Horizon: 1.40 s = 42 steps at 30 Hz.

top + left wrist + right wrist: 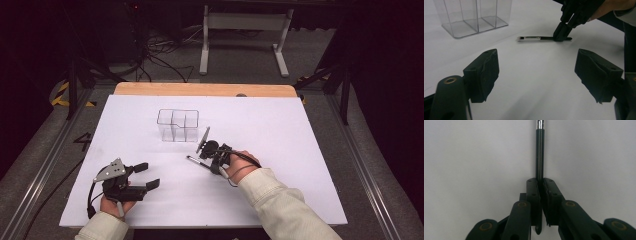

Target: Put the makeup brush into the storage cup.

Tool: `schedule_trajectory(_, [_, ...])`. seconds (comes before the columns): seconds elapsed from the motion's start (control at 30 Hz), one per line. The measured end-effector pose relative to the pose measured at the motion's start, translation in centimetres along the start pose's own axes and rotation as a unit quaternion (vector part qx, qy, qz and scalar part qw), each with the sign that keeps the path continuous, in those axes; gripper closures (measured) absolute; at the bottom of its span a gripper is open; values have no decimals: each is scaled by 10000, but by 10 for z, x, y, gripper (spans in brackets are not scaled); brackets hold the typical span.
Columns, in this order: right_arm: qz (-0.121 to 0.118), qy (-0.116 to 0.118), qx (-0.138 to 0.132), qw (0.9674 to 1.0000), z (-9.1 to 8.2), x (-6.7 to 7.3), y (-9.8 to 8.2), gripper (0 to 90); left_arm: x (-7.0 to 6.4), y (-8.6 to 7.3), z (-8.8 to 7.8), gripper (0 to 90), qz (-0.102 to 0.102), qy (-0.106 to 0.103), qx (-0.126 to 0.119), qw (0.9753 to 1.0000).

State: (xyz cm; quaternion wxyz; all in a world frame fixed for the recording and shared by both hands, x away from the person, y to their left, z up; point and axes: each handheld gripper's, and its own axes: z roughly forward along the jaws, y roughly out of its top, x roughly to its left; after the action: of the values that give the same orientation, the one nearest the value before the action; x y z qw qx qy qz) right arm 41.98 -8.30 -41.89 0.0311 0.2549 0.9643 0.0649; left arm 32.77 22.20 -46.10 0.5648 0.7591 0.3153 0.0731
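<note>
A thin black makeup brush (196, 162) with a silver ferrule lies on the white table top (280, 150). My right gripper (214, 167) is shut on its handle end. In the right gripper view the jaws pinch the dark handle (539, 157), which runs straight up out of frame. The left gripper view shows the brush (536, 38) lying flat, bristles to the left, with the right gripper (562, 35) clamped on its right end. My left gripper (147, 176) rests near the front left of the table, open, with nothing between its pads (484, 75).
A clear plastic organiser (178, 125) with upright compartments stands on the table behind the brush, also seen in the left gripper view as a clear organiser (474, 17) at the upper left. A wooden strip (205, 89) borders the table's far edge. Cables lie on the floor beyond.
</note>
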Motion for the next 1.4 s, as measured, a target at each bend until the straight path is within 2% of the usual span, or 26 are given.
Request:
schedule_trajectory(0.07, [6, 14, -163, 9999, -5, 0, -3, 844, 1, 1, 0, 208, -76, -70, -47, 9999])
schedule_trajectory(0.1, [6, 14, -163, 9999, -5, 0, -3, 844, 1, 1, 0, 209, -76, -70, -47, 9999])
schedule_trajectory(0.17, [8, 37, -386, 9992, -13, 1, -6, 844, 1, 2, -1, 209, -123, -162, -101, 9997])
schedule_trajectory(0.23, [-6, 38, -538, 9985, -19, 2, -8, 844, 2, 3, 0, 210, -188, -337, -206, 9990])
schedule_trajectory(0.27, [-44, 65, -797, 9968, -27, 3, -11, 844, 2, 4, 0, 201, -180, -378, -234, 9989])
schedule_trajectory(0.3, [-44, 65, -797, 9968, -27, 3, -11, 844, 2, 5, 0, 201, -173, -424, -255, 9986])
schedule_trajectory(0.33, [-46, 77, -892, 9960, -30, 4, -12, 844, 2, 8, 0, 199, -196, -535, -312, 9979])
schedule_trajectory(0.37, [-92, 88, -1130, 9935, -37, 5, -16, 844, 2, 8, 0, 196, -196, -535, -312, 9979])
schedule_trajectory(0.4, [-92, 88, -1130, 9935, -37, 5, -16, 844, 2, 10, 0, 196, -171, -595, -342, 9975])
schedule_trajectory(0.43, [-130, 105, -1365, 9905, -42, 7, -19, 844, 1, 12, 1, 187, -177, -640, -354, 9972])
schedule_trajectory(0.5, [-177, 144, -1661, 9858, -49, 8, -23, 844, 0, 16, 2, 170, -168, -707, -379, 9966])
schedule_trajectory(0.63, [-246, 179, -2134, 9765, -58, 11, -31, 844, -1, 24, 4, 127, -100, -855, -489, 9951])
schedule_trajectory(0.87, [-284, 280, -3059, 9512, -68, 11, -47, 843, -4, 35, 2, 59, -31, -958, -661, 9932])
schedule_trajectory(0.93, [-354, 314, -3325, 9419, -68, 10, -52, 844, -6, 38, 2, 46, 53, -973, -695, 9928])
schedule_trajectory(0.97, [-358, 293, -3425, 9384, -68, 10, -54, 844, -8, 41, 2, 43, 102, -975, -709, 9927])
schedule_trajectory(1.0, [-378, 323, -3565, 9330, -68, 10, -57, 844, -8, 42, 2, 40, 127, -983, -724, 9924])
schedule_trajectory(1.1, [-372, 328, -3684, 9283, -68, 10, -61, 844, -11, 45, 5, 38, 225, -1036, -804, 9911])
schedule_trajectory(1.13, [-360, 385, -3799, 9235, -68, 10, -64, 844, -11, 46, 5, 39, 262, -1066, -821, 9906])
schedule_trajectory(1.23, [-366, 451, -4023, 9137, -67, 12, -68, 843, -14, 49, 8, 40, 305, -1111, -836, 9898])
schedule_trajectory(1.33, [-409, 516, -4320, 8995, -65, 13, -72, 843, -19, 55, 11, 43, 336, -1182, -888, 9884])
schedule_trajectory(1.4, [-385, 573, -4465, 8921, -64, 13, -76, 843, -23, 61, 12, 46, 409, -1255, -941, 9868])
